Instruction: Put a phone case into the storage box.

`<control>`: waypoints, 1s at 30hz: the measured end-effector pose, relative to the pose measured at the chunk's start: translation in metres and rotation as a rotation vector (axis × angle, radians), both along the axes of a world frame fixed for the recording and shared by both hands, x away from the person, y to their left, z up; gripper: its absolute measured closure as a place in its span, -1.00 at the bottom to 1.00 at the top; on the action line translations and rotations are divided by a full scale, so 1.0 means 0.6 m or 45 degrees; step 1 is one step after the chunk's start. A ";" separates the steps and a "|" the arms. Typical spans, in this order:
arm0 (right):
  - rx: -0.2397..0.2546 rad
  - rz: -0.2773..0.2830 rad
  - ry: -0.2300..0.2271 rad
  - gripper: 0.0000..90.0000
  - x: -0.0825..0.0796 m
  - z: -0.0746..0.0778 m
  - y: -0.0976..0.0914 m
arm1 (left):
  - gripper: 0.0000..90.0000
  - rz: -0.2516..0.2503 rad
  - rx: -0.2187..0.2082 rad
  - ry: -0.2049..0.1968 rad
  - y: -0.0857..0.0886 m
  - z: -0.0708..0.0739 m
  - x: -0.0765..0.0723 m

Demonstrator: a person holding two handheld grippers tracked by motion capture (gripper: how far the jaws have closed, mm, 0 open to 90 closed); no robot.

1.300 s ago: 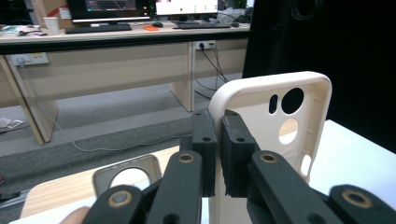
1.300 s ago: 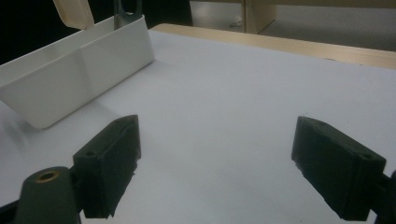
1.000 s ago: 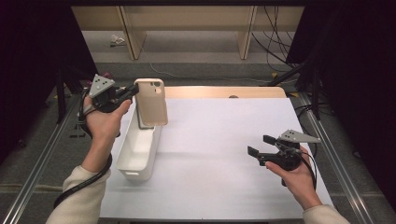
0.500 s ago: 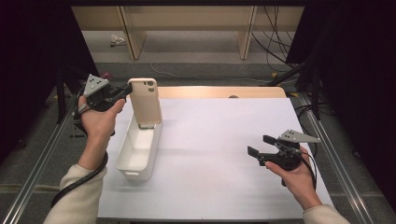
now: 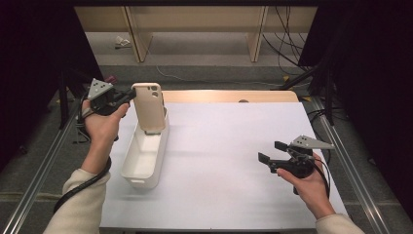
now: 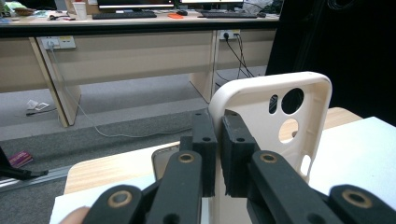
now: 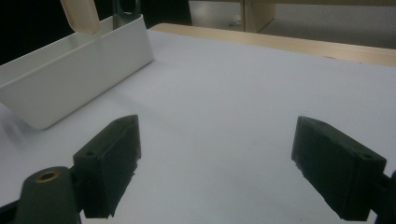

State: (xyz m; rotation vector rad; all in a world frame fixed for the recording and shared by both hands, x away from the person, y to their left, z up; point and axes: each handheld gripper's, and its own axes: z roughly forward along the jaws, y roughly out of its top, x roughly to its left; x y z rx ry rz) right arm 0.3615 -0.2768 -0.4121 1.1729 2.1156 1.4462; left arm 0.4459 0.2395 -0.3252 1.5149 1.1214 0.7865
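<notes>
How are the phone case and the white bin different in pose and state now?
The phone case stands nearly upright, and the white bin lies flat on the table. The left gripper is shut on the case's edge; nothing grips the bin. The case is beige, the bin white. The case's lower end is over the bin.

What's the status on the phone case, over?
Left hand-held gripper shut on the phone case edge, case upright over the far end of the white bin. Right hand-held gripper open, empty, above the mat. Nothing in the way.
</notes>
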 end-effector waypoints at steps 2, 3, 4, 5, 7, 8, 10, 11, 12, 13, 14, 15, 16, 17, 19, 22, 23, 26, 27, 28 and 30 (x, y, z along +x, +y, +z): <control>-0.001 0.000 0.000 -0.63 0.000 0.000 0.000 | 0.89 0.001 0.001 0.006 0.003 -0.006 0.004; 0.000 0.000 0.000 -0.63 0.000 0.000 0.000 | 0.89 0.001 -0.002 0.002 0.006 -0.009 0.007; -0.002 0.001 0.000 -0.63 0.000 0.000 0.001 | 0.89 0.002 -0.011 -0.005 0.008 -0.013 0.010; -0.002 0.001 0.002 -0.63 0.000 0.000 0.001 | 0.89 0.007 -0.019 -0.001 0.011 -0.015 0.012; -0.002 -0.001 0.004 -0.63 0.000 -0.001 0.001 | 0.89 0.013 -0.036 0.007 0.015 -0.018 0.016; -0.003 -0.001 0.004 -0.63 0.000 -0.001 0.001 | 0.89 0.015 -0.026 0.008 0.016 -0.018 0.017; -0.001 -0.002 0.005 -0.63 0.000 -0.001 0.000 | 0.89 0.022 -0.014 0.007 0.018 -0.017 0.019; -0.001 -0.002 0.006 -0.63 0.000 -0.001 0.000 | 0.89 0.024 -0.024 0.008 0.019 -0.016 0.020; -0.001 -0.003 0.006 -0.63 0.000 -0.001 0.000 | 0.89 0.026 -0.028 0.009 0.020 -0.015 0.021; -0.001 -0.002 0.004 -0.63 0.000 -0.001 0.000 | 0.89 0.025 -0.026 0.013 0.020 -0.014 0.022; -0.001 -0.002 0.004 -0.63 0.000 0.000 0.000 | 0.89 0.024 -0.021 0.012 0.019 -0.014 0.023; -0.002 -0.002 0.003 -0.63 0.000 -0.001 0.000 | 0.89 0.024 -0.014 0.013 0.019 -0.014 0.024; -0.003 -0.001 0.004 -0.63 0.000 -0.001 0.001 | 0.89 0.025 -0.011 0.014 0.019 -0.015 0.025; -0.004 0.001 0.004 -0.63 0.000 -0.001 0.001 | 0.89 0.026 -0.009 0.016 0.019 -0.016 0.026; -0.003 0.000 0.002 -0.63 0.000 0.000 0.001 | 0.89 0.029 -0.011 0.024 0.020 -0.020 0.030; -0.002 -0.002 0.004 -0.63 0.000 -0.001 0.000 | 0.89 0.039 -0.007 0.039 0.021 -0.028 0.034; -0.002 0.000 0.004 -0.63 0.000 -0.001 0.000 | 0.89 0.040 -0.009 0.042 0.022 -0.031 0.035; -0.005 0.003 0.002 -0.63 0.000 -0.001 0.001 | 0.89 0.041 -0.005 0.048 0.021 -0.039 0.038; -0.004 0.003 0.002 -0.63 0.000 -0.001 0.001 | 0.89 0.041 -0.005 0.053 0.021 -0.041 0.039; -0.004 0.003 0.003 -0.63 0.000 -0.001 0.001 | 0.89 0.040 -0.001 0.057 0.021 -0.044 0.041; -0.005 0.002 0.003 -0.63 0.000 -0.001 0.001 | 0.89 0.034 0.007 0.065 0.020 -0.049 0.043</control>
